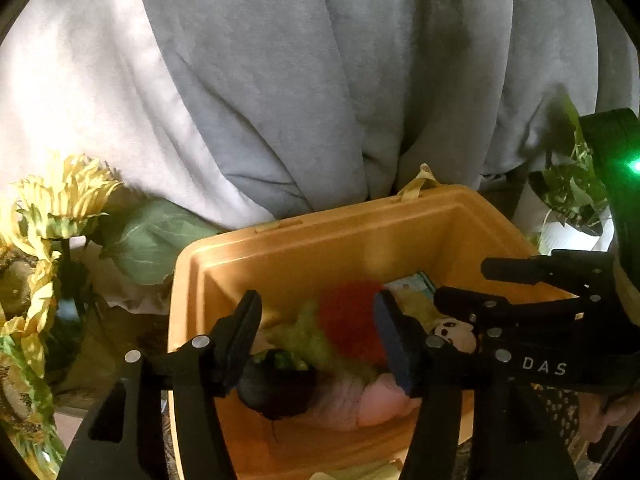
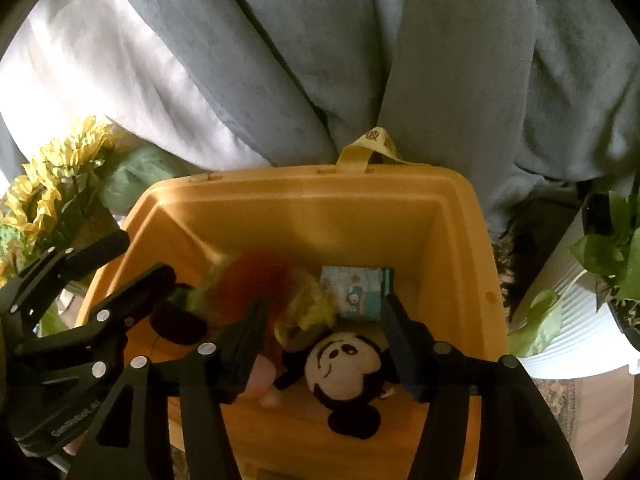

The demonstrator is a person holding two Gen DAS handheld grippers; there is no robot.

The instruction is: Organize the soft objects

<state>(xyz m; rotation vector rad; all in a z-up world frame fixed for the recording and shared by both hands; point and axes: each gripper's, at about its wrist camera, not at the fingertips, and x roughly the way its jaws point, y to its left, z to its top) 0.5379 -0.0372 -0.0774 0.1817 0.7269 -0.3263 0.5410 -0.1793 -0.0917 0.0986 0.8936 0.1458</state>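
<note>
The orange bin (image 2: pixel 304 208) already holds most of what can be seen: a Mickey plush (image 2: pixel 344 372), a red fluffy toy (image 2: pixel 248 280), a yellow-green plush (image 2: pixel 308 304), a pink soft piece (image 1: pixel 360 396) and a small printed pack (image 2: pixel 358 288), so the sorting looks well along, though any items outside it are out of sight. The right gripper (image 2: pixel 320 344) hangs over the bin with jaws wide and empty, the Mickey plush lying just below and between them. The left gripper (image 1: pixel 316 336) is likewise spread wide, holding nothing, with the red fluffy toy blurred between its jaws.
</note>
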